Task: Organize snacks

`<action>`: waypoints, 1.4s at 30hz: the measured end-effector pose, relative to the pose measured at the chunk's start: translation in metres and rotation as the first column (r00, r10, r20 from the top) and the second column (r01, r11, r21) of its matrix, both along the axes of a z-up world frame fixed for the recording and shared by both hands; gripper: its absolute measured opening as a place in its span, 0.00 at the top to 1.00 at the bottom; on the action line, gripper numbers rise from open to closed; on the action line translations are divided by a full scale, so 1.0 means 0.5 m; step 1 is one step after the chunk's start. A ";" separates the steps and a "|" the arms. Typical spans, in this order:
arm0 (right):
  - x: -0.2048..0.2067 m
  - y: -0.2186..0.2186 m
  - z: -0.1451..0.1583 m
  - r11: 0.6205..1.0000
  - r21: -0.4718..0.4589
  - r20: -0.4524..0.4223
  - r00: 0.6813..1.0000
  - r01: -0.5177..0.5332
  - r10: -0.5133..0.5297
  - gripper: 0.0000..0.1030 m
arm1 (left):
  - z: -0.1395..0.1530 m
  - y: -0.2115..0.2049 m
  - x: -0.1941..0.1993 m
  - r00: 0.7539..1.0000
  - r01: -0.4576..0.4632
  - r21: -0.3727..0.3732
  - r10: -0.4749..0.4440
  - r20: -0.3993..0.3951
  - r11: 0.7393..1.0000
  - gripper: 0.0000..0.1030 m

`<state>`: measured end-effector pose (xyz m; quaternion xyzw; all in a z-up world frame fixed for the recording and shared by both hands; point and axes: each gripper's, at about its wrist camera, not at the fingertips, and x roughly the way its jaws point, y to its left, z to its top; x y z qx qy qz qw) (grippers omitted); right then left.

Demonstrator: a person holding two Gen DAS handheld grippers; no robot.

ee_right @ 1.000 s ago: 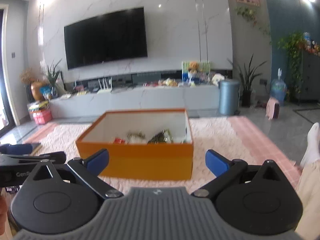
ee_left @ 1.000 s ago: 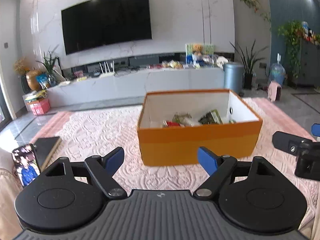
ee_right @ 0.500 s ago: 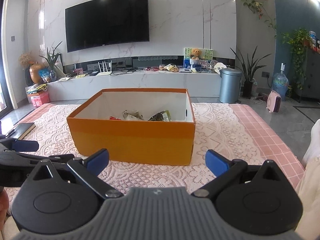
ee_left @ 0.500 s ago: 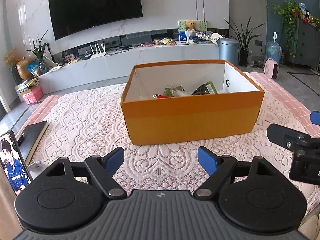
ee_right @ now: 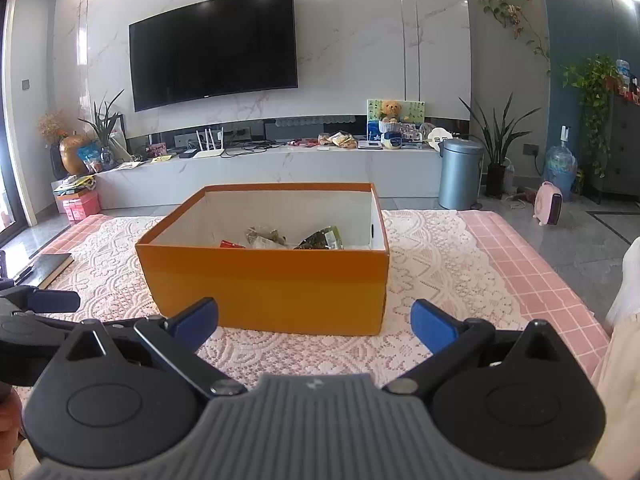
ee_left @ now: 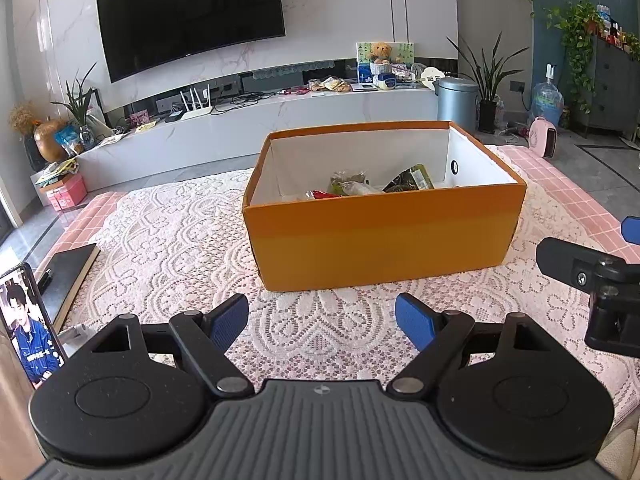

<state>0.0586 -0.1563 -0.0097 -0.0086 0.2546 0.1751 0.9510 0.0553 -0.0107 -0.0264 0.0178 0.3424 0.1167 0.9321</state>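
Left wrist view, orange box (ee_left: 384,240) nearer, right gripper (ee_left: 600,280) higher

Marble-veined white wall (ee_right: 360,40), upper centre of frame; curved black TV (ee_right: 214,46) mounted on it. Long white low cabinet (ee_right: 272,172) beneath, cluttered: router (ee_right: 208,146), cables, teddy bear (ee_right: 390,110). Grey lidded bin (ee_right: 460,174) right of cabinet; potted plant (ee_right: 498,140) beside it. Blue-grey wall (ee_right: 580,20) at right, trailing vine (ee_right: 596,96), dark dresser (ee_right: 624,148). Water bottle (ee_right: 560,166) and pink heater (ee_right: 550,204) on grey tiled floor (ee_right: 568,240). Gold vase (ee_right: 72,154) at left edge. Ceiling spotlights lit. Worktop (ee_right: 500,256) under pink checked cloth, white lace overlay.
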 end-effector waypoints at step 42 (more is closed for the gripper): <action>-0.002 0.001 0.001 1.000 -0.005 0.002 1.000 -0.003 0.003 0.03 | 0.002 0.004 0.002 1.000 0.001 -0.029 -0.001 -0.001 1.000 0.06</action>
